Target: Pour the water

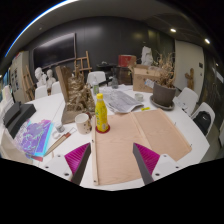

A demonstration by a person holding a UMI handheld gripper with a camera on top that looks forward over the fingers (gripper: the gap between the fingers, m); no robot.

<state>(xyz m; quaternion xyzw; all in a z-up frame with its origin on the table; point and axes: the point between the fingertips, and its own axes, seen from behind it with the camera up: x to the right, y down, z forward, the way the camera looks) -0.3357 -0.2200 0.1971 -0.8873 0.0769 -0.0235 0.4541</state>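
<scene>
A yellow bottle (101, 113) with a red cap stands upright on the white table (60, 105), just past the far left corner of a brown cardboard sheet (135, 140). A small pale cup (83, 123) stands close to the bottle's left. My gripper (112, 165) is open, its two dark fingers with magenta pads (146, 158) spread wide over the near part of the cardboard. Nothing is between them. Bottle and cup lie well beyond the fingertips, a little left of centre.
A colourful book (36, 136) lies at the table's left. Papers (122, 100) and a dark bowl (165, 95) sit farther back. Wooden models (75, 88) and clutter crowd the far left of the table. Chairs (203, 118) stand at the right.
</scene>
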